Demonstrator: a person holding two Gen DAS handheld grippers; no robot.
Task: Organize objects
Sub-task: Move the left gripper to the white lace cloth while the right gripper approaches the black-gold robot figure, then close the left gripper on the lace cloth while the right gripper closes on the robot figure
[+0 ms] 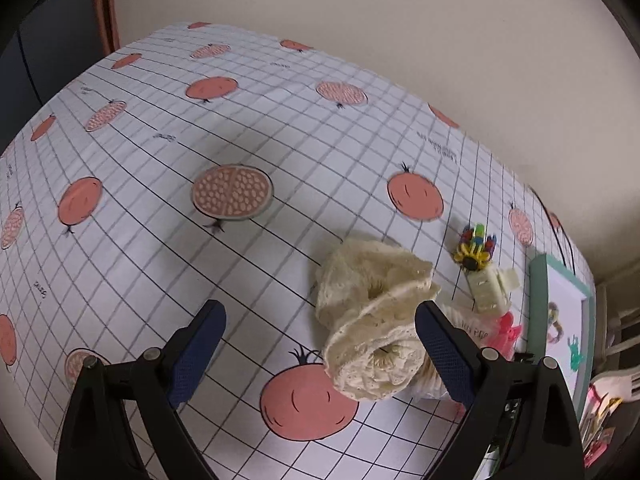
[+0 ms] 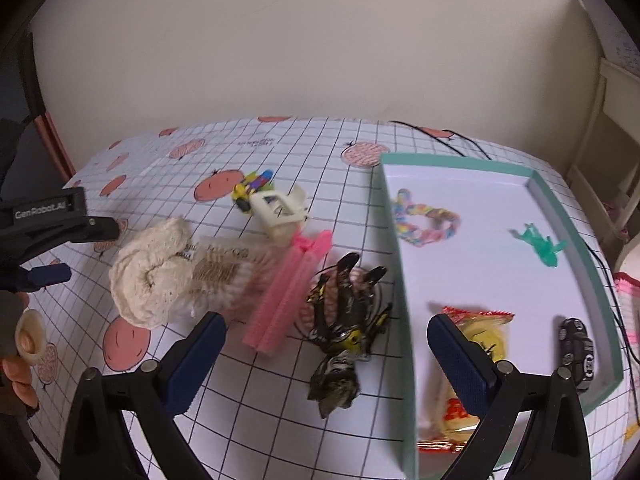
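Toward the tabletop's (image 2: 280,420) left side, the left gripper (image 1: 320,344) stands wide open and empty, low over the cloth, with the cream knit (image 1: 372,320) touching the inner face of its right finger rather than centred between the two. Beside the knit, moving right, lie a packaged brush (image 2: 224,272), a pink comb (image 2: 288,292) and a black-and-yellow toy (image 2: 344,332), with a white block (image 2: 278,212) and a small coloured toy (image 2: 252,186) behind them toward the far edge. At the right edge sits the tray (image 2: 404,300), already holding a braided ring (image 2: 424,220), a green figure (image 2: 540,244), a snack packet (image 2: 480,340) and a black car (image 2: 578,348). The right gripper (image 2: 324,354) is likewise wide open and empty, straddling the tray's left wall. The likely step is gripping the knit: shift the left gripper rightward until the bundle is centred, then close across its thickest roll, since loose folds may slip or drag the brush packet touching it.
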